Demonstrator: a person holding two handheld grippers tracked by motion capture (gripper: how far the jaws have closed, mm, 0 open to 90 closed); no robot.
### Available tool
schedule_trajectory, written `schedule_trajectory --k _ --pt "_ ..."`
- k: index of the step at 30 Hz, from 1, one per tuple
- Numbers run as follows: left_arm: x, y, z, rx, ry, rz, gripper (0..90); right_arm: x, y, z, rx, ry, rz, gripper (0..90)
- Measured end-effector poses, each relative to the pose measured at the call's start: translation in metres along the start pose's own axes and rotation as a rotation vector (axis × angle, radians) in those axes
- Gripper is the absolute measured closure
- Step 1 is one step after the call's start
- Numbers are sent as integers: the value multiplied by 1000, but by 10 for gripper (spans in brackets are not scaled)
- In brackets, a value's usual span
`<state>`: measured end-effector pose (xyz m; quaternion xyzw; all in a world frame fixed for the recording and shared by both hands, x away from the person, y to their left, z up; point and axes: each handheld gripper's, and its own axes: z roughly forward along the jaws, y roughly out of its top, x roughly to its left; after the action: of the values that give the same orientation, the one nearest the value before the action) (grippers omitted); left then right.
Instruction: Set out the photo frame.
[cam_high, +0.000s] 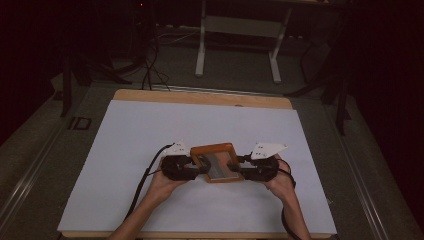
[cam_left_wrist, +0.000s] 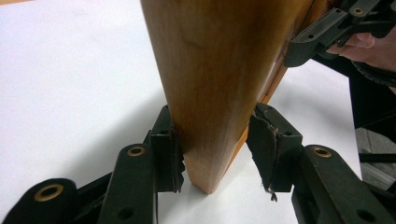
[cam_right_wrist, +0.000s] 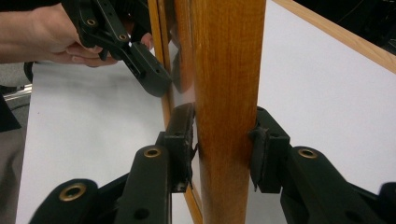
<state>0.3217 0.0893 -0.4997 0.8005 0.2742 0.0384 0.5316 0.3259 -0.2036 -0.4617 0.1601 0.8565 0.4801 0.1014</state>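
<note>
A wooden picture frame (cam_high: 214, 162) with a glassy grey pane is held just above the white sheet, between both grippers. My left gripper (cam_high: 197, 165) takes its left edge and my right gripper (cam_high: 237, 166) its right edge. In the left gripper view the frame's wood (cam_left_wrist: 210, 70) stands between the jaws of my left gripper (cam_left_wrist: 212, 140), with both pads against it. In the right gripper view the pads of my right gripper (cam_right_wrist: 224, 144) press on the wooden bar (cam_right_wrist: 229, 93) from both sides. Each gripper view shows the other gripper farther off, the right gripper (cam_left_wrist: 322, 32) and the left gripper (cam_right_wrist: 135, 56).
A white sheet (cam_high: 150, 140) covers most of a wooden table, whose bare rim (cam_high: 200, 97) shows at the far side. Beyond it are dark floor, cables (cam_high: 150, 65) and the white legs of a desk (cam_high: 201, 50).
</note>
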Motion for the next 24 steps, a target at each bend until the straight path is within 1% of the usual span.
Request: schedule_trajectory --k 5,8,17,20,21,24 --pt "1 1 -4 5 8 -1 567 1 1 4 5 -5 -4 640" --pt "0 2 -8 0 10 -3 567 2 3 5 -5 -3 -2 640" --pt "2 6 -21 -34 7 -6 569 6 7 7 -51 0 24 639" --pt "2 7 -23 -36 9 -2 572 6 7 8 -55 2 30 637" --pt "3 7 -25 -38 9 -3 574 5 7 9 -56 4 41 636" --pt "4 7 -27 -46 11 -4 574 5 7 11 -61 7 52 636"
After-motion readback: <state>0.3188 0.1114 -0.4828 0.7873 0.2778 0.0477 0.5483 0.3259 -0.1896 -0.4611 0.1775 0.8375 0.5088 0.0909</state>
